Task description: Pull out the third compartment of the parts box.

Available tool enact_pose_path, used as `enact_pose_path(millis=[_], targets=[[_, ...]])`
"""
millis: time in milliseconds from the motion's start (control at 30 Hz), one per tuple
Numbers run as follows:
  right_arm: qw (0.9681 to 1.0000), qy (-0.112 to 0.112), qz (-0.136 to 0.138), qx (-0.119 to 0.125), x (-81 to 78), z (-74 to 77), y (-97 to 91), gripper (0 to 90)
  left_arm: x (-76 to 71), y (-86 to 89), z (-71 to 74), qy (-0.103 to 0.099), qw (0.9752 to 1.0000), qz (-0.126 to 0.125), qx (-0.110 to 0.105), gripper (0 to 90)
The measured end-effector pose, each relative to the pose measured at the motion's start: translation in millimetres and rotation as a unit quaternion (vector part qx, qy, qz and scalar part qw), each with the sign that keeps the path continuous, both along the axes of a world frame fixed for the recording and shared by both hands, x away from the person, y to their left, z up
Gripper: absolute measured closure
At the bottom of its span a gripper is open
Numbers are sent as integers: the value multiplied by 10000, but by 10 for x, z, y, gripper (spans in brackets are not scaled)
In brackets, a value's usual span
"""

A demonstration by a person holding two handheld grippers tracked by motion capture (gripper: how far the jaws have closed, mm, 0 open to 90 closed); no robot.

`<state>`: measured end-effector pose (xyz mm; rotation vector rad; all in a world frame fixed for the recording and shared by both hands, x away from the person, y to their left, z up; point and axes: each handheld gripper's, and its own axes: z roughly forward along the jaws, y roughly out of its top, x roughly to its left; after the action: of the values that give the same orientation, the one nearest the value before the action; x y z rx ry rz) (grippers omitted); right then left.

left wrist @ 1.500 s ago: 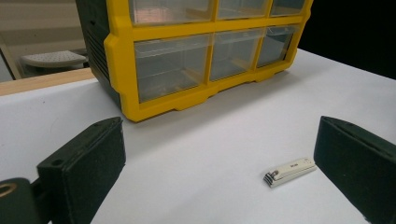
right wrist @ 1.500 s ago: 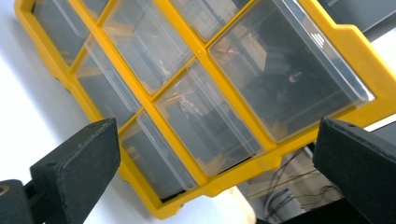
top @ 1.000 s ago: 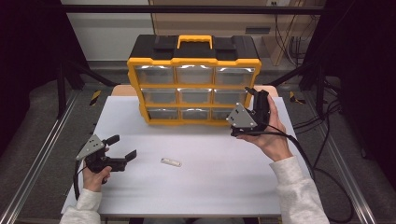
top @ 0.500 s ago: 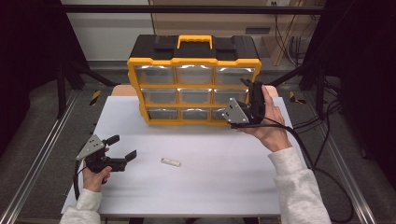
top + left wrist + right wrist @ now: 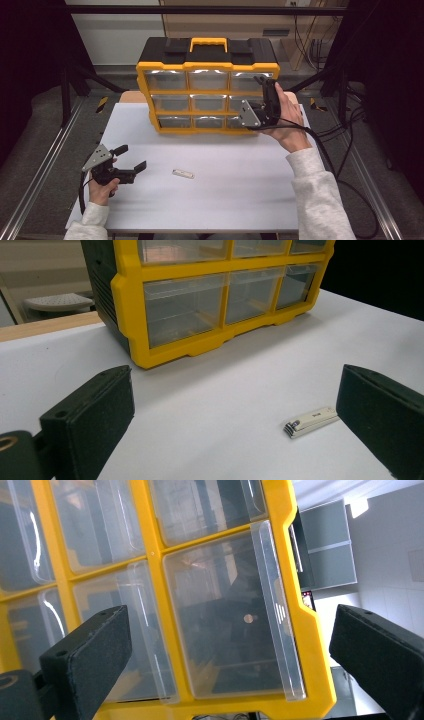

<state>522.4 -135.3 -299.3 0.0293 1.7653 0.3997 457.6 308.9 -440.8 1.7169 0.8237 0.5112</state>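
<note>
- Yellow-framed plastic organizer with clear drawers and a black lid (image 5: 207, 85) stands at the back of the white table (image 5: 225, 200), and my right gripper (image 5: 264, 102) has closed in on its front over the last second, rising from the lower right corner towards the right-hand column of drawers.
- From the right gripper view, its jaws stand wide apart and frame one clear plastic drawer (image 5: 230, 615), turned sideways to it; nothing is between the pads yet, and I can't tell whether they touch the frame.
- My left gripper (image 5: 131, 159) hasn't moved: it rests low at the near left of the table, jaws apart and empty.
- Between those jaws, a little ahead in the left gripper view, the small silver nail clipper (image 5: 311, 422) lies flat on the table, well apart from the organizer, in the same spot as before.
- I read the approach as lining up to pull that drawer open, probably so the clipper can go in.
</note>
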Motion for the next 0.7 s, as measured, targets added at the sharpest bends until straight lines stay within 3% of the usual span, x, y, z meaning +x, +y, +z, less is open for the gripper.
enact_pose_path(millis=[700], targets=[[9988, -134, 12, -480, 238, 8, 88, 90, 4, 5, -1, 1, 10000, 12, 14, 16]])
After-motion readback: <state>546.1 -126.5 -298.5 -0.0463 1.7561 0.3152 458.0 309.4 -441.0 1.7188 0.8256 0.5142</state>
